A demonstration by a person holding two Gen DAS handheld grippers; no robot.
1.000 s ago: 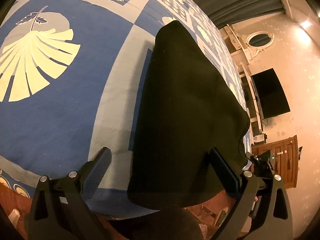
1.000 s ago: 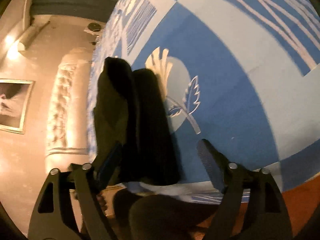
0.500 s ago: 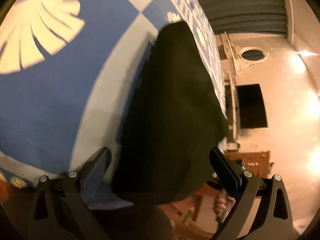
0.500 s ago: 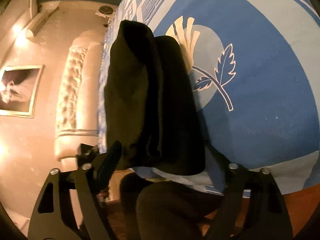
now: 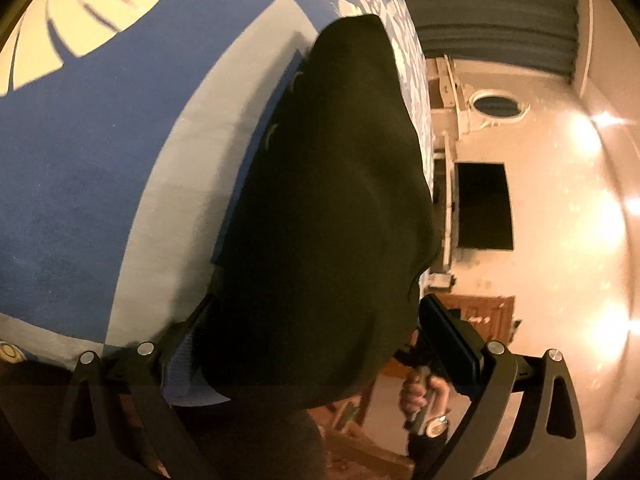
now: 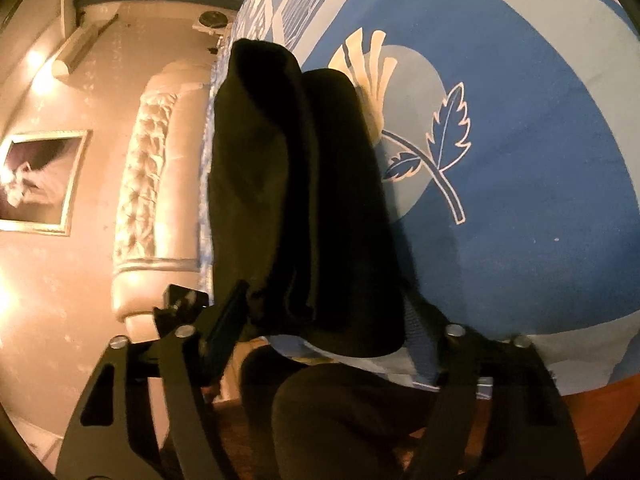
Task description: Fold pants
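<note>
The black pants lie folded lengthwise on a blue patterned bedspread, near the bed's edge. In the left wrist view my left gripper is open, its fingers on either side of the pants' near end, which overhangs the edge. In the right wrist view the pants show as a thick folded stack, and my right gripper is open and straddles its near end. Neither gripper holds the cloth.
The bedspread stretches away with leaf prints. A tufted headboard and a framed picture are left in the right wrist view. A dark TV screen, a wooden cabinet and my other hand show in the left wrist view.
Both grippers have moved forward, so the near ends of the pants now sit between their open fingers. The pants have not moved.
</note>
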